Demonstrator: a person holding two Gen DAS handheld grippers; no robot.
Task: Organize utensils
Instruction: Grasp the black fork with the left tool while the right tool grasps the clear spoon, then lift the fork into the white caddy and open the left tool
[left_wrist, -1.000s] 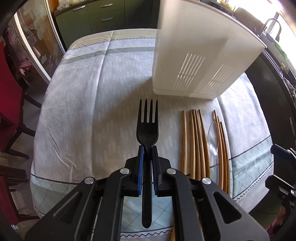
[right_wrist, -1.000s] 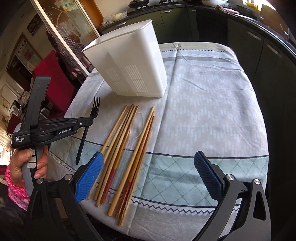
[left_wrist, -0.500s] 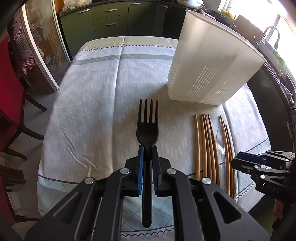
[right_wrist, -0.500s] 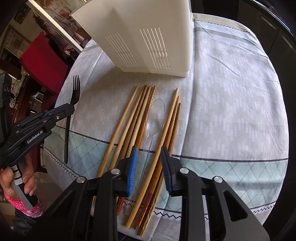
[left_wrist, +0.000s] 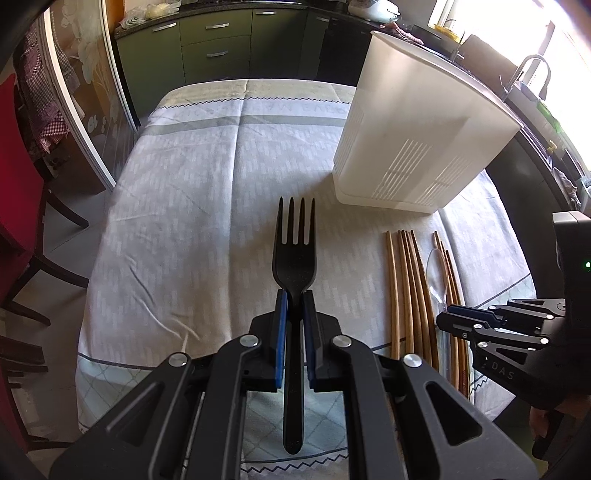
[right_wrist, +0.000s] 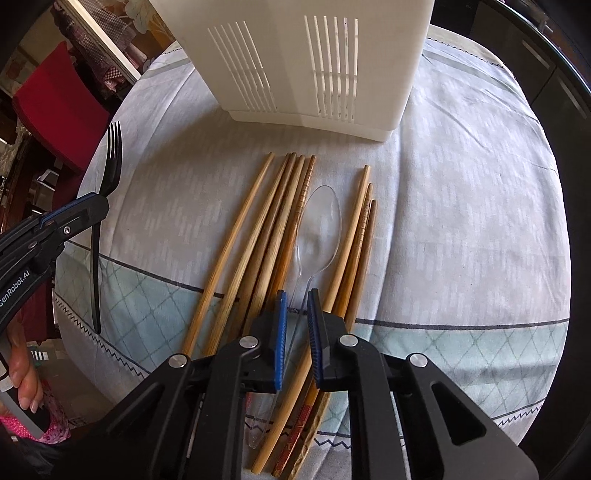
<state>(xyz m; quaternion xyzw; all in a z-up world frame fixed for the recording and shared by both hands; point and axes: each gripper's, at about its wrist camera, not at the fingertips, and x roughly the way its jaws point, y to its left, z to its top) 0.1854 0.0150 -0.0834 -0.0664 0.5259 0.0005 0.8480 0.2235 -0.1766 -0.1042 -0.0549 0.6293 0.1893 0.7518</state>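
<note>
The left gripper (left_wrist: 294, 317) is clamping a black plastic fork (left_wrist: 294, 254) by the neck, its blue pads (left_wrist: 280, 332) pressing on either side of the handle, so that the tines are pointing forward and the handle end is sticking back between the gripper's arms. The fork is hanging in the air above the pale patterned tablecloth (left_wrist: 184, 206), to the left of the other utensils. The right gripper (right_wrist: 297, 325) is sitting low over the clear plastic spoon (right_wrist: 319, 229), its jaws drawn in close on either side of the spoon's thin handle; whether the pads are actually touching the handle is not something these views are settling. The spoon is lying bowl-forward on the cloth among the wooden chopsticks (right_wrist: 258, 236), with a group of five on its left and three on its right, all running roughly parallel toward the white slotted utensil holder (right_wrist: 306, 66). The holder is standing upright on the table just beyond the chopstick tips. In the left wrist view the right gripper is showing at the right edge, reaching in over the near ends of the chopsticks.
</note>
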